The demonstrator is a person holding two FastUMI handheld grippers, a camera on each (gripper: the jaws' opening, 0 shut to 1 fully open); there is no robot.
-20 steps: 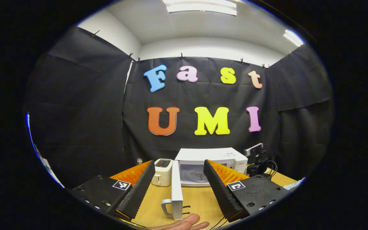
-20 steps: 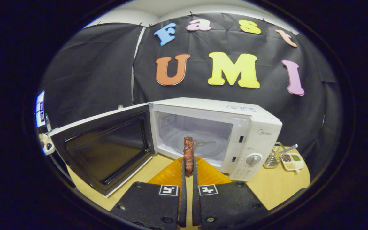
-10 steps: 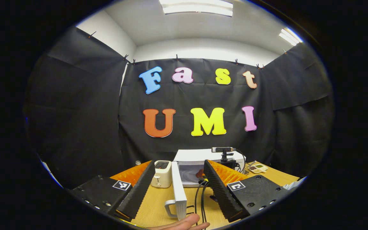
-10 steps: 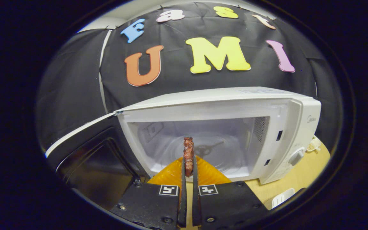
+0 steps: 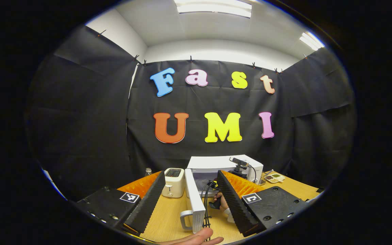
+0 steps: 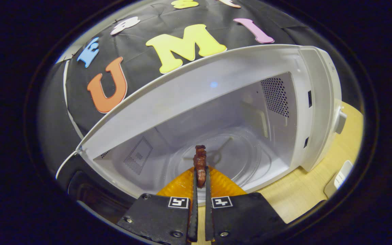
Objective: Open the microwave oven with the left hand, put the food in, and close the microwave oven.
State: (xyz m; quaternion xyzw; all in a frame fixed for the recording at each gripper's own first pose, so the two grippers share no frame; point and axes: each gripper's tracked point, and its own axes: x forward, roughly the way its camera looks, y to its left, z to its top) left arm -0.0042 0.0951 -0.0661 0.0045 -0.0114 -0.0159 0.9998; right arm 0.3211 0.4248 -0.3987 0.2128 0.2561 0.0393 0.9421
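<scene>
Holding the food (image 6: 200, 163), a thin reddish-brown piece, your right gripper (image 6: 200, 183) has both fingers pressed on its two flat sides. The piece stands upright on its edge between the fingers (image 6: 195, 204), and its upper part rises above their tips. It hangs at the mouth of the microwave oven (image 6: 216, 102), in front of the round glass plate (image 6: 243, 160) on the cavity floor; you cannot tell from this view if it has already passed the front edge. The cavity is white, with a perforated patch on its right wall, and the control panel with a knob (image 6: 339, 121) is at the right side. The dark inner side of the open door (image 6: 90, 194) shows at the lower left.

In the left gripper view, your left gripper (image 5: 191, 200) is spread wide and grips nothing. The open door (image 5: 195, 200) with its handle (image 5: 184, 220) stands edge-on between the fingers, apart from both of them. A fingertip of a hand (image 5: 196, 238) appears at the bottom edge. Behind the door, the other gripper with its cables (image 5: 207, 190) reaches toward the microwave oven (image 5: 216, 165). A white toaster (image 5: 172, 182) stands on the counter (image 5: 168, 217) just left of the door, and a small tray (image 5: 274, 177) lies to the right of the oven.
</scene>
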